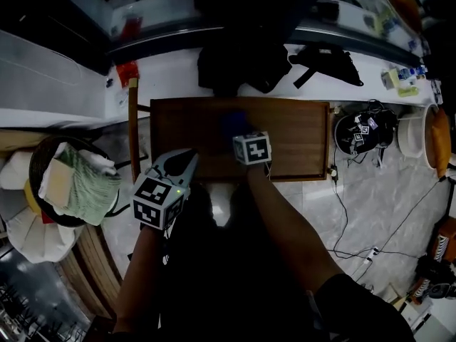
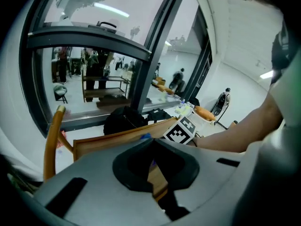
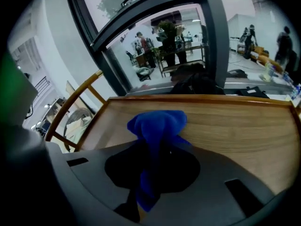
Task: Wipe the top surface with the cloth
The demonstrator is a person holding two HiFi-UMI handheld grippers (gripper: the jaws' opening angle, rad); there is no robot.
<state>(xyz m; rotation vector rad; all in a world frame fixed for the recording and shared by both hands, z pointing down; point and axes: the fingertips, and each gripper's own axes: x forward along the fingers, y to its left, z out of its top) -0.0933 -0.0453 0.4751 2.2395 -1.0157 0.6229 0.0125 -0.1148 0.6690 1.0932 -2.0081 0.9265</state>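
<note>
Cloth point(image 3: 157, 124) in right tongs point(image 3: 157, 145), arm point(image 1: 285, 226) outstretched

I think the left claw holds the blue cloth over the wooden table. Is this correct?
Not quite. It is the right claw that holds the blue cloth over the wooden table. The right gripper view shows the cloth pinched between its jaws. In the left gripper view, the left claw grips nothing.
</note>
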